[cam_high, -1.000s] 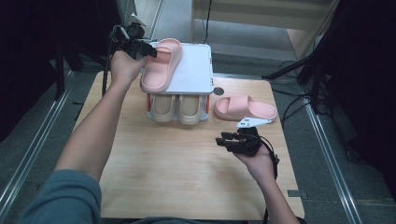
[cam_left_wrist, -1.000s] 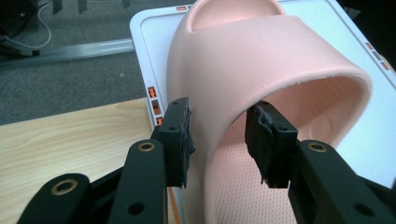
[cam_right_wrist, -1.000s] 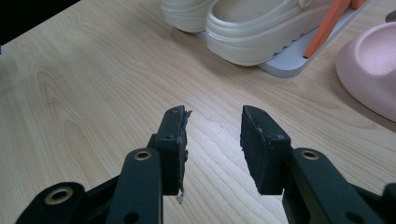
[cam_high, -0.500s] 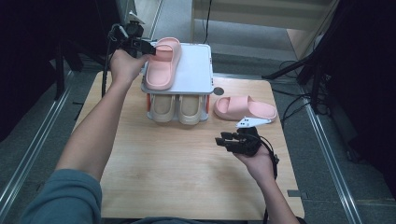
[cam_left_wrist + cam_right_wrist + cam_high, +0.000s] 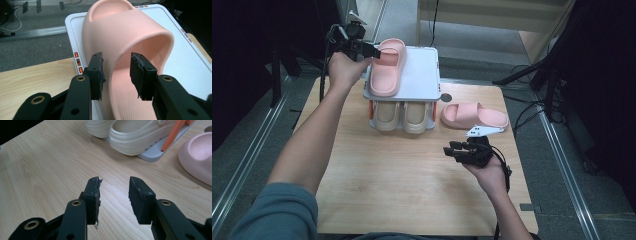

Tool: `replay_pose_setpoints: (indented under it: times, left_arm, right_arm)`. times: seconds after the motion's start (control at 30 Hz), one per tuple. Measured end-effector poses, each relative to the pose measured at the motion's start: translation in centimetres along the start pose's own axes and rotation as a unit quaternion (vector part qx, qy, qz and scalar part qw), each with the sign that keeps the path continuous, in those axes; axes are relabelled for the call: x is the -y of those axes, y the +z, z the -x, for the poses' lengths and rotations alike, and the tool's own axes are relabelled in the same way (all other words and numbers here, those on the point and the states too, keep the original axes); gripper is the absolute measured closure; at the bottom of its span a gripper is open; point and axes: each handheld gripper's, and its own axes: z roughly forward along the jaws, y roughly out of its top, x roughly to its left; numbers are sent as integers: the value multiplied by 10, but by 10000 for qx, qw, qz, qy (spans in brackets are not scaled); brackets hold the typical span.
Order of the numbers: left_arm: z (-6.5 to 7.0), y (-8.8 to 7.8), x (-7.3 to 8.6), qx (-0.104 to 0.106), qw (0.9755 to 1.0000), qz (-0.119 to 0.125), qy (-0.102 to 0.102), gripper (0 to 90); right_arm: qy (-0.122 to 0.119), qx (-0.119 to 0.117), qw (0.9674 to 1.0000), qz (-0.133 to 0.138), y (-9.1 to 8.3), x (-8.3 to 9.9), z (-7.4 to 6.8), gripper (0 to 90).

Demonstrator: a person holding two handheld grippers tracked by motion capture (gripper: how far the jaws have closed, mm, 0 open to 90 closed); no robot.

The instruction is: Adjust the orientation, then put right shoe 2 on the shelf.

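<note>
A pink slipper point(image 5: 387, 70) lies on top of the white shoe rack point(image 5: 424, 75). My left gripper point(image 5: 371, 50) is at its far end. In the left gripper view the slipper's point(image 5: 130, 32) strap wall stands between the left gripper's point(image 5: 116, 60) jaws; these have just been opening, and a gap shows at the right pad point(image 5: 140, 72). A second pink slipper point(image 5: 474, 116) lies on the table right of the rack. My right gripper point(image 5: 452, 150) hovers open over the bare wood point(image 5: 113, 182), with nothing between its jaws.
Two beige clogs point(image 5: 404, 116) sit on the rack's lower shelf, seen close in the right gripper view point(image 5: 135, 135). A small dark disc point(image 5: 445, 97) lies by the rack's right corner. Metal rails point(image 5: 562, 165) run along both sides of the wooden table point(image 5: 412, 190).
The pink slipper has settled flat on the rack top, and the left gripper's jaws stand wider around its strap. The right hand has kept still.
</note>
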Motion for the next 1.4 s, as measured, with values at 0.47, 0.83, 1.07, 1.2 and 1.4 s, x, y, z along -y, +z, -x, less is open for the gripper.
replay_pose_setpoints:
  times: [0.47, 0.83, 1.07, 1.2, 1.4]
  left_arm:
    - [-22, -29, 26, 384, 9993, 3, -28, 557]
    - [-41, -54, 61, 674, 9975, 69, 194, 523]
    - [-48, -63, 89, 858, 9958, 140, 292, 520]
    - [-52, -65, 106, 888, 9954, 119, 328, 512]
    - [-59, -67, 130, 964, 9947, 87, 343, 499]
  right_arm:
    - [180, 165, 9996, 119, -6, 1, 14, 616]
    - [280, 410, 9986, 203, -15, 3, 38, 607]
    - [280, 509, 9980, 261, -12, 0, 56, 576]
    - [201, 580, 9976, 311, -14, -5, 63, 576]
    - [313, 575, 9969, 447, -18, -11, 79, 581]
